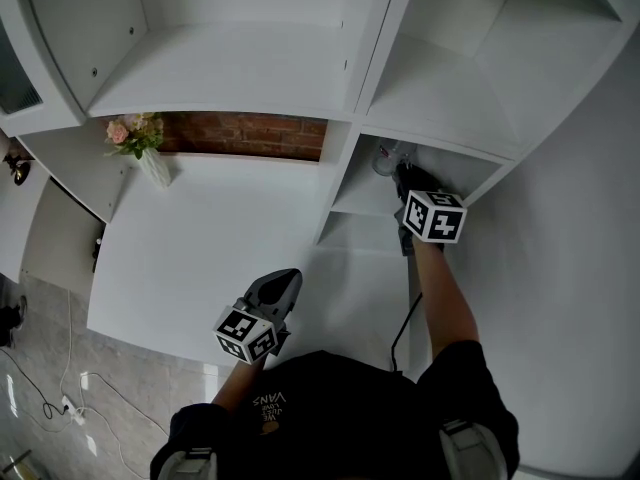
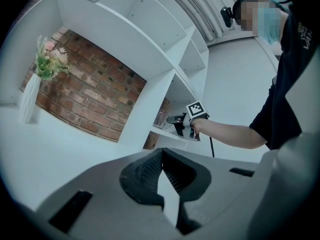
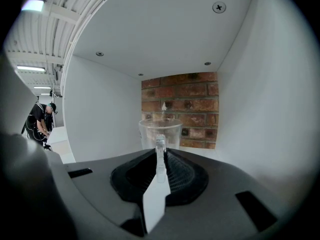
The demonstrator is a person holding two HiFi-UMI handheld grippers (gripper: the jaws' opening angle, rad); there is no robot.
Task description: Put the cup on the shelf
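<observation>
Pinching the handle (image 3: 160, 155) of a clear cup (image 3: 160, 129) with the right claw (image 3: 160, 151), pads closed tight on it. Reaching deep into a low shelf (image 1: 352, 200) compartment to the right of the bench (image 1: 200, 258). Holding the cup (image 1: 385, 156) upright inside that compartment, in front of its brick (image 3: 182, 109) back and between the white side walls. No telling whether set on the board or just above it, with the base hidden behind the claw (image 1: 403, 174).

Hanging over the near part of the bench with the left claw (image 1: 284, 284), well apart from the shelf. Pressed together at the tips (image 2: 161, 156), gripping nothing. Pointing across toward the shelf, with the right claw (image 2: 173, 119) and cup (image 2: 161, 119) in sight there.

At the bench's far left, against the brick: a white vase (image 1: 155, 168), upright, with pink flowers (image 1: 133, 133).
</observation>
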